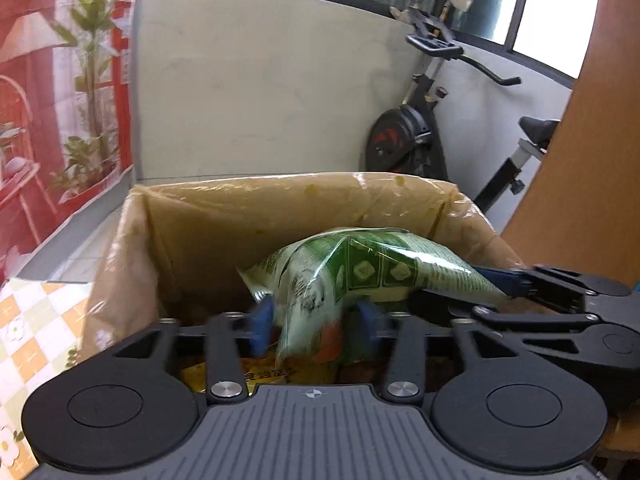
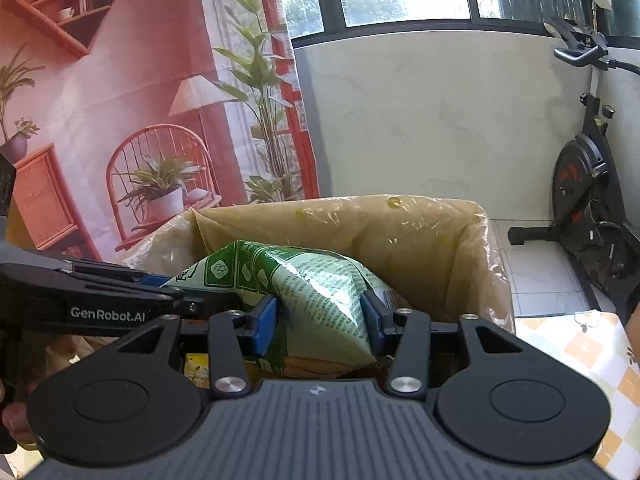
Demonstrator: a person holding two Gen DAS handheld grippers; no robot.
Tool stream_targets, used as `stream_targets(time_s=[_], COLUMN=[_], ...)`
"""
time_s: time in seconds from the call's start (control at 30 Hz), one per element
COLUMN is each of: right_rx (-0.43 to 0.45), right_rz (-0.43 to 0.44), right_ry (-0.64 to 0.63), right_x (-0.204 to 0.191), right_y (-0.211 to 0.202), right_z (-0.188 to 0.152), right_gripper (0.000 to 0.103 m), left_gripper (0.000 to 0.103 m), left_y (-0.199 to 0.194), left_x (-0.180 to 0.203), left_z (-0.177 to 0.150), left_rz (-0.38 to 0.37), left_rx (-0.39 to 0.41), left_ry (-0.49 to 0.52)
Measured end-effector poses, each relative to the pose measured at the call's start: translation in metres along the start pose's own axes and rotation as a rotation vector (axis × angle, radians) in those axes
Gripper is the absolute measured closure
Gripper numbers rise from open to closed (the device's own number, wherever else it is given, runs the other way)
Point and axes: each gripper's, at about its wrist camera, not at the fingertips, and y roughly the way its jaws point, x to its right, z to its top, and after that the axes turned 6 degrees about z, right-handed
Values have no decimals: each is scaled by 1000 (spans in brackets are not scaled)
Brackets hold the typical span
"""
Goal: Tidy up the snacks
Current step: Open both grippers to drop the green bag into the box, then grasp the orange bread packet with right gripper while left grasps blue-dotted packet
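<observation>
A green and white snack bag (image 1: 352, 272) hangs over the open cardboard box (image 1: 240, 208), which is lined with clear plastic. My left gripper (image 1: 315, 322) is open, and the bag's blurred lower end sits loosely between its blue pads. In the right wrist view the same bag (image 2: 312, 288) bulges unpinched between the spread pads of my right gripper (image 2: 318, 320), which is open over the box (image 2: 420, 240). Each gripper's fingers reach in from the side in the other's view. A yellow packet (image 1: 264, 376) lies lower in the box.
The box stands beside a surface with an orange and white checked cloth (image 1: 32, 320) (image 2: 580, 344). An exercise bike (image 1: 408, 136) stands on the tiled floor behind, against a pale wall. A printed backdrop (image 2: 120, 120) hangs at the left.
</observation>
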Motion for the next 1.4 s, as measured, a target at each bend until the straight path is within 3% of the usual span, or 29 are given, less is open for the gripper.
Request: stream_targets(time_s=[0.03,0.1,0.6,1.0,1.17,1.4], right_rx=[-9,-9,87,129,93,-25], right_rz=[-19,-55,-36,-38,-59,-83], right_ry=[-5,-18,-4,4,31,100], right_x=[-2,-6,-38,-65,-64,-60], right_y=[-1,-5,-74,-116,-127,-130], right_z=[0,-1,-27,-75,-105,-156], right_gripper=[41,34,34,34,34,34], left_gripper=[32,31,31,31,31,31], left_y=[-4,-12,-88,-136,-143,-137], left_x=[-3,-5,2,-26,-44,-48], left_z=[-2,-3,-28,-84,-113,-150], left_rz=[17,19,39,109,155,155], left_rx=[3,18,131,167,144,105], left_ry=[-12,-23,-11,-28,-65,-100])
